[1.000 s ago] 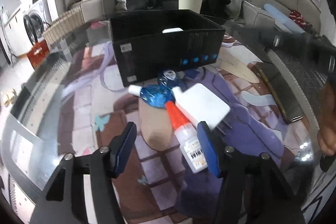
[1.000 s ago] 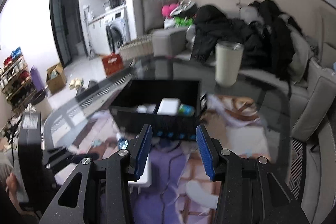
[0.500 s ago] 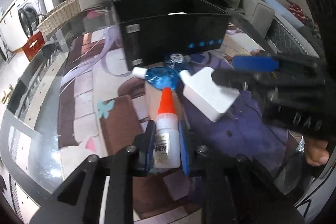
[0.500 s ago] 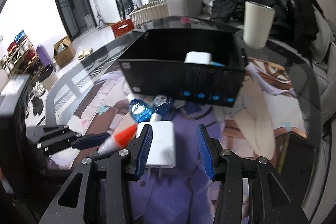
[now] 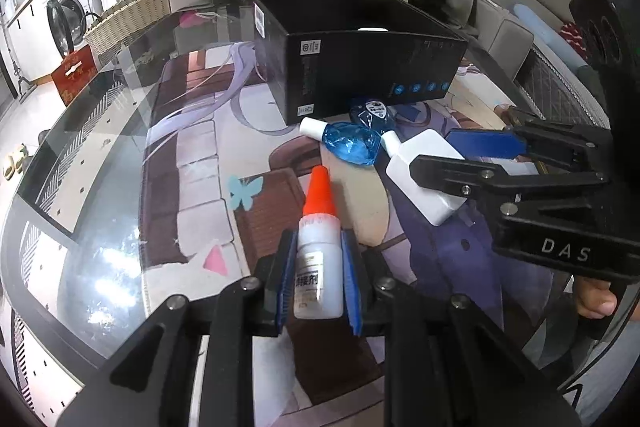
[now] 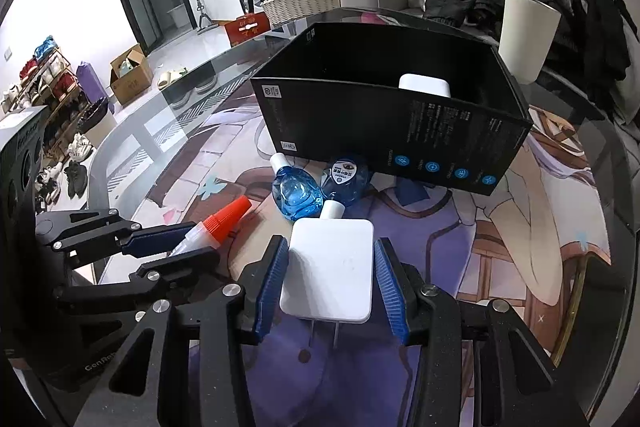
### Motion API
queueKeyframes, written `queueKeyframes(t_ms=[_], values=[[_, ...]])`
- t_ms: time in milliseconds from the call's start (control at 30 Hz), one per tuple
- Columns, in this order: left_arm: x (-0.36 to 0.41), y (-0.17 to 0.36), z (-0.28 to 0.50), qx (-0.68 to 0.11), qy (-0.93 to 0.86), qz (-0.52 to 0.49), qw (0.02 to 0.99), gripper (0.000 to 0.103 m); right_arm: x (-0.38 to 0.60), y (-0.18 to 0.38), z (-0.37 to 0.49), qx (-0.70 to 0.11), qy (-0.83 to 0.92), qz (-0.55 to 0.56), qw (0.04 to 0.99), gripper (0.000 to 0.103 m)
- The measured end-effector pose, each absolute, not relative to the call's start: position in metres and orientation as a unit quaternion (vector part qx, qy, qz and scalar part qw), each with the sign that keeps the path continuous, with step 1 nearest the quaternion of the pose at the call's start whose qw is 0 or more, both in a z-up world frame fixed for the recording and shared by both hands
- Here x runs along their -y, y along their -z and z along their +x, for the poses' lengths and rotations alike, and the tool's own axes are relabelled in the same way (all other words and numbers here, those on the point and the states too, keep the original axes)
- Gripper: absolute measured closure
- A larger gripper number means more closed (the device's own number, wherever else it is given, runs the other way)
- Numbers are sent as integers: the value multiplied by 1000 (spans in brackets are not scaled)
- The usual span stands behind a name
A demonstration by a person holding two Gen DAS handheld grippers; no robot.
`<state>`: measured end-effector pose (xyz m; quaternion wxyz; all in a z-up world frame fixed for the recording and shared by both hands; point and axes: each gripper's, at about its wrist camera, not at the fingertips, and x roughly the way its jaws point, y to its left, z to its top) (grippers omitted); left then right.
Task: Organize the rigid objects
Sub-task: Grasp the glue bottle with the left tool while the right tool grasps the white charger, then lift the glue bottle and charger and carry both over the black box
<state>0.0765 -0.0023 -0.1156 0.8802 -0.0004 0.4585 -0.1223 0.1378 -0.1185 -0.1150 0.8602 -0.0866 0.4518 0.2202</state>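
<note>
Both your tools are at work on the tabletop (image 5: 104,267).
Your left tool (image 5: 319,277) squeezes the glue bottle (image 5: 319,267). Your right tool (image 6: 331,273) sits around the white charger (image 6: 330,267), pads beside it but not tight. Two blue bottles (image 6: 296,193) lie just in front of the black box (image 6: 384,139).

The left gripper (image 5: 319,279) was low over the table, its two blue-padded fingers (image 5: 285,283) pressed against both sides of a glue bottle (image 5: 319,267) whose orange cap pointed forward. The right gripper (image 6: 330,277) reached in from the right at a similar height, its blue pads (image 6: 390,291) flanking a white charger (image 6: 329,271), apparently just touching its edges. A thumb (image 5: 596,301) of the person's right hand showed beneath that gripper's body.
</note>
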Motion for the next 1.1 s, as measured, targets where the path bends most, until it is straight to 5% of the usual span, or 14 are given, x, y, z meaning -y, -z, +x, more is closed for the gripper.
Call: queueKeyframes(t_ms=[100, 200, 267, 300, 333, 367, 1100], values=[[1, 116, 74, -460, 114, -1, 880, 51, 119, 114, 137, -450, -213, -91, 862, 49], [2, 117, 73, -459, 116, 4, 881, 51, 119, 122, 139, -474, -214, -88, 850, 44], [1, 117, 72, -458, 116, 3, 882, 54, 115, 128, 139, -480, -219, -96, 844, 44], [1, 117, 72, -457, 114, 5, 882, 61, 113, 129, 139, -480, -222, -100, 843, 46], [1, 116, 72, -457, 115, 8, 882, 79, 113, 129, 139, -478, -223, -100, 844, 50], [2, 116, 73, -457, 117, 11, 882, 83, 113, 128, 140, -479, -224, -100, 843, 56], [17, 80, 74, -397, 128, 18, 909, 84, 132, 100, 130, -434, -218, -82, 870, 58]])
